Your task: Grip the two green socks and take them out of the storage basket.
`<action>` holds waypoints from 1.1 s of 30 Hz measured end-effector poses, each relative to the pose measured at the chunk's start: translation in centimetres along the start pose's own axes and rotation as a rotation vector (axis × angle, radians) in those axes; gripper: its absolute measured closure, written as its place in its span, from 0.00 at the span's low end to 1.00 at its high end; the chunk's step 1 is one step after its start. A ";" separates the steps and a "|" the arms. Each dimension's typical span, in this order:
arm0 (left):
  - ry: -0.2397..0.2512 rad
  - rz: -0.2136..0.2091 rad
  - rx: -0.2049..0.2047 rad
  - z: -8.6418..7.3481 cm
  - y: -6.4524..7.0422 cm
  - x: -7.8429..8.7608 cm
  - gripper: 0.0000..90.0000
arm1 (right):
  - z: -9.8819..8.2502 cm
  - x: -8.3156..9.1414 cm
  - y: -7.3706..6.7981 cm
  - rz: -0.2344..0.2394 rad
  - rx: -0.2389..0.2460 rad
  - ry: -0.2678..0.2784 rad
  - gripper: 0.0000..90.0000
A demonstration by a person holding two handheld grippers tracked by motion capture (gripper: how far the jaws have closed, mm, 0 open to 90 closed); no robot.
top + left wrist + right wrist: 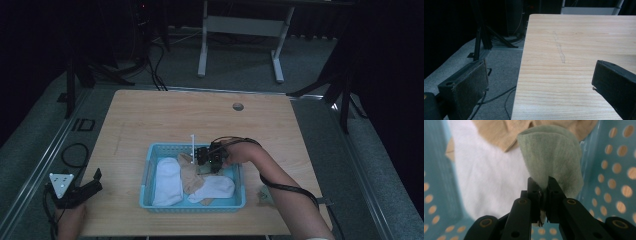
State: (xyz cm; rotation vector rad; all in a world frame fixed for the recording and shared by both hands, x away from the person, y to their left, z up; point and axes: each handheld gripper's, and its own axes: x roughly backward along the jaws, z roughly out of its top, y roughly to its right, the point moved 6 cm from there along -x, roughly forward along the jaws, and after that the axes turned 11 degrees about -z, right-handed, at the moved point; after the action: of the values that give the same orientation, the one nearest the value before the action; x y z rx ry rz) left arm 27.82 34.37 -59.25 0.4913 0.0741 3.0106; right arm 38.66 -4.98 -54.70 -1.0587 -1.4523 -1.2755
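A light blue perforated basket (146, 176) sits on the wooden table and holds white socks (168, 181), a tan sock (190, 176) and a pale green sock (551, 152). My right gripper (207, 159) reaches into the basket's far right part, its jaws pinched on a fold of the green sock (206, 169); in the right gripper view the right gripper (542, 185) clamps that cloth above a white sock (489, 180) and the tan sock (499, 132). My left gripper (92, 184) rests at the table's near left corner, jaws wide apart over bare wood, as the left gripper (541, 82) view confirms.
Another greenish sock (265, 194) lies on the table just right of the basket, beside the right forearm. A round cable hole (238, 106) is at the table's far side. Cables and stand legs (115, 70) crowd the floor to the left, a white desk frame (240, 30) behind.
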 end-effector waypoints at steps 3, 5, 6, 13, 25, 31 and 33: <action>-0.002 0.000 -0.001 0.0 0.0 0.0 0.01 | -0.1 1.2 -0.1 0.003 0.007 0.009 0.93; -0.002 0.000 -0.001 0.0 0.0 0.0 0.01 | -0.2 2.0 -0.2 0.005 0.013 0.014 0.93; -0.002 0.000 -0.001 0.0 0.0 0.0 0.01 | -0.2 2.4 -0.1 0.000 0.012 0.017 0.93; -0.002 0.001 -0.001 0.0 0.0 0.0 0.01 | -0.8 4.6 0.1 -0.018 0.009 0.025 0.93; -0.004 0.003 0.000 0.0 0.0 0.0 0.01 | -1.9 9.5 0.8 -0.075 -0.022 0.068 0.93; -0.004 0.004 -0.001 0.0 0.0 0.0 0.01 | -3.3 10.7 0.9 -0.087 -0.045 0.063 0.93; -0.005 0.004 -0.001 0.0 0.0 0.0 0.01 | -3.8 11.0 1.0 -0.092 -0.054 0.067 0.93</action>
State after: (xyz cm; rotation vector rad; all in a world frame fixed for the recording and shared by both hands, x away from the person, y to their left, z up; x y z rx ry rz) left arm 27.84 34.38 -59.27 0.5003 0.0714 3.0134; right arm 37.53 -8.28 -43.52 -0.9839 -1.4373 -1.4095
